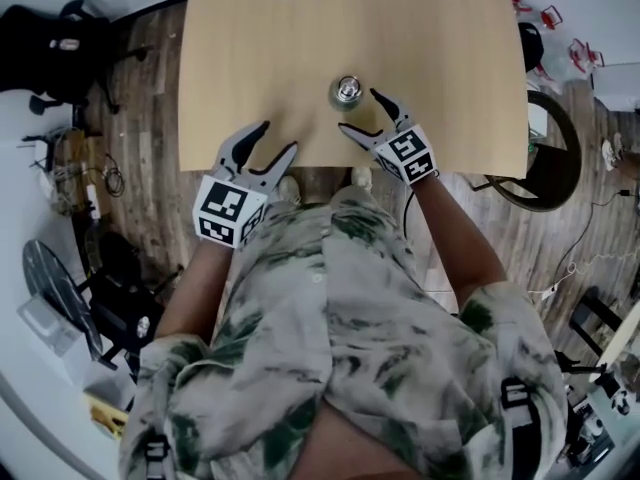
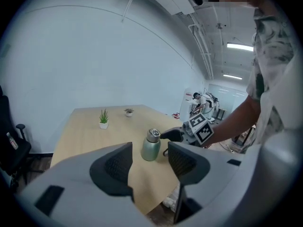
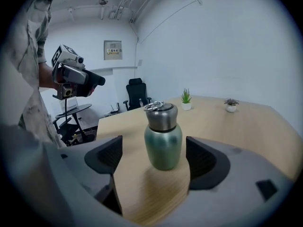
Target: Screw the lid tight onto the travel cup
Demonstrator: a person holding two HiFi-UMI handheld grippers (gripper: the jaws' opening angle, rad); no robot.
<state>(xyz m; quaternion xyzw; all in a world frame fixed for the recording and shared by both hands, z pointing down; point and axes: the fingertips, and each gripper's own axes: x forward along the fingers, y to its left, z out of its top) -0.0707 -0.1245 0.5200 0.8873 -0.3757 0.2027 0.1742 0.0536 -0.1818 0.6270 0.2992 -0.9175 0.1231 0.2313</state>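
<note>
- One travel cup (image 3: 163,148), green body, stands upright on the table (image 1: 250,48), near the front edge & a bit right of centre. Long axis vertical.
- One lid (image 3: 161,113), steel w/ a ring on top, sits on the cup's neck. Can't tell if it's screwed fully home.
- Key relation: the cup lies straight ahead of the right gripper (image 1: 360,111), lined up w/ the gap btwn its fingers and just beyond the tips. Fingers are spread wide w/ nothing in them, no contact w/ the cup yet. A short push fwd would prob bring the body or lid btwn the pads.
- Right gripper is clearly the nearer one, just beside the cup in the head view.
- Left gripper (image 1: 277,138) hangs over the front table edge, to the cup's left and well apart from it. Its fingers are also released & empty. The cup shows through the gap but far ahead.
- Judgement: one gripper needs the body, the other the lid. W/ the axis upright, the lid grip prob comes from the side or above, twisting about the vertical.
- Count: 1 cup, 1 lid, 2 grippers, 1 table, 2 small potted plants (image 3: 186,98) at the far end, well clear.
</note>
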